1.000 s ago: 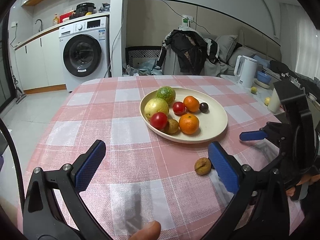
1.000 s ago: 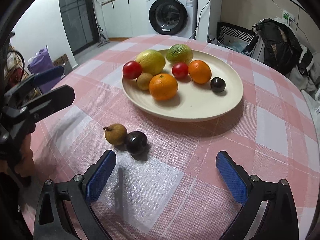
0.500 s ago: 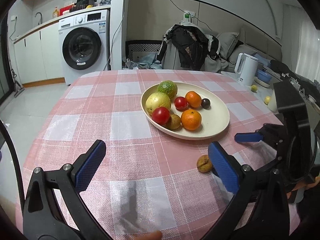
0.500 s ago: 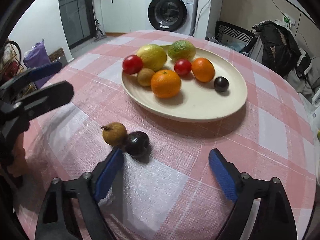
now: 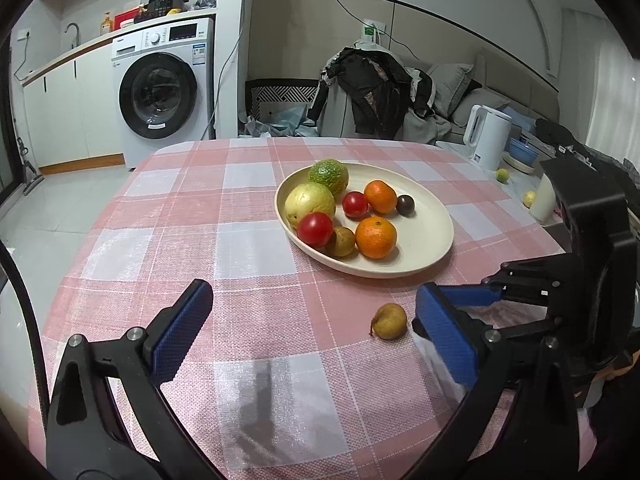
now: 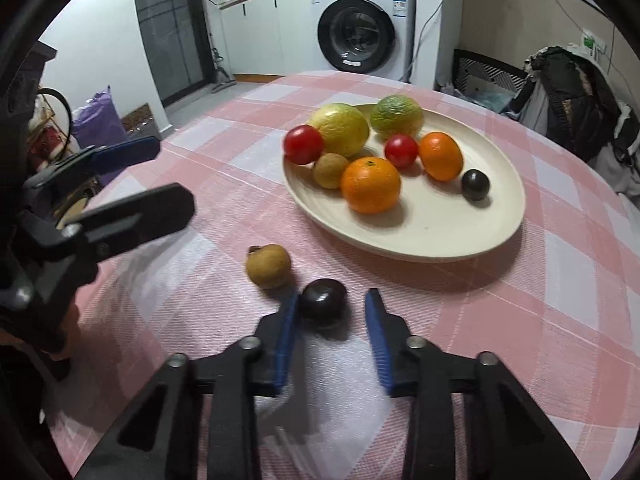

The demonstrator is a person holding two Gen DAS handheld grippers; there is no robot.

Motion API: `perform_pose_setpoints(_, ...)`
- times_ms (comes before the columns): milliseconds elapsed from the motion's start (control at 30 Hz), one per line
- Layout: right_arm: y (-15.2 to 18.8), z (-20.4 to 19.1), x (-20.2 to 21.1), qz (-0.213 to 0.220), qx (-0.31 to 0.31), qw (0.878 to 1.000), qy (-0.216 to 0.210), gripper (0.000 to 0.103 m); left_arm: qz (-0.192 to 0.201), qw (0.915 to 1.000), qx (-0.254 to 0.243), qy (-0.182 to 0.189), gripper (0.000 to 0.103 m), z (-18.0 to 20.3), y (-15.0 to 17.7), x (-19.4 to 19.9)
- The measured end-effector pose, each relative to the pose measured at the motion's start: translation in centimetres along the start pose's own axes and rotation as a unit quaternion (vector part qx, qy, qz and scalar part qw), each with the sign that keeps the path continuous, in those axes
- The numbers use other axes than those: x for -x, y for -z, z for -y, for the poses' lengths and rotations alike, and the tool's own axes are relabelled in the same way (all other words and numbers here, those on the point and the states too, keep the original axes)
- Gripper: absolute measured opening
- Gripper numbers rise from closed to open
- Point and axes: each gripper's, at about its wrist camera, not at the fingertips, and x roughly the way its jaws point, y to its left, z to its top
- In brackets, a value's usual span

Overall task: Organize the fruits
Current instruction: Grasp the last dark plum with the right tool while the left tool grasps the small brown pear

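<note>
Picking up the dark fruit (image 6: 323, 301)
Right hand-held gripper (image 6: 332, 338) straddles it, fingers apart; squeeze, then carry to plate (image 6: 440, 240). Left hand-held gripper (image 5: 312, 340) gapes idle.

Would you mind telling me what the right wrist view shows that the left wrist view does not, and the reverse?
Only the right wrist view shows the dark fruit on the cloth, between the right gripper's open fingers, left pad nearly touching it. Only the left wrist view shows the white kettle beyond the table and the left gripper's own wide gap. Both show the cream plate holding seven fruits, the brown fruit loose on the cloth, and the washing machine.
</note>
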Motion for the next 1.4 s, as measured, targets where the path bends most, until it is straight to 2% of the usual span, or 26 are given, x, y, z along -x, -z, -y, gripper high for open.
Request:
perform_pose_setpoints(67,0.0,-0.2,0.0,0.001,0.003,1.000,-0.005,0.026,0.000,1.0000,-0.005,0.001,0.102,0.1,0.0,-0.1)
perform_pose_setpoints(400,-0.3,1.0,2.0,0.031,-0.014,0.999,0.000,0.025,-0.019,0.9997,-0.016,0.008,0.102,1.1,0.4,-0.7)
perform_pose_setpoints(600,-0.5,2.7,3.2,0.051,-0.036,0.998,0.006,0.025,-0.051,0.9976,-0.046,0.013,0.102,2.6,0.9,-1.9)
perform_pose_setpoints(733,-0.5,3.4,3.8,0.059,-0.042,0.997,0.009,0.025,-0.078,0.9949,-0.050,0.040,0.100,3.3,1.1,-2.8)
perform_pose_setpoints(1000,-0.5,3.8,4.5,0.067,-0.047,0.997,0.013,0.025,-0.138,0.9876,-0.041,0.062,0.069,4.1,1.6,-5.5)
perform_pose_setpoints(1233,-0.4,3.9,4.4,0.066,-0.049,0.997,0.012,0.025,-0.145,0.9857,-0.065,0.055,0.055,5.2,1.3,-6.7)
perform_pose_setpoints(1267,-0.3,3.9,4.3,0.066,-0.048,0.997,0.013,0.025,-0.145,0.9856,-0.067,0.055,0.049,5.3,1.2,-6.8)
perform_pose_setpoints(1333,-0.3,3.9,4.3,0.066,-0.048,0.997,0.014,0.025,-0.145,0.9853,-0.070,0.056,0.043,5.4,1.1,-6.9)
perform_pose_setpoints(1400,-0.3,3.9,4.3,0.066,-0.048,0.997,0.014,0.025,-0.144,0.9852,-0.073,0.058,0.030,5.4,1.1,-6.8)
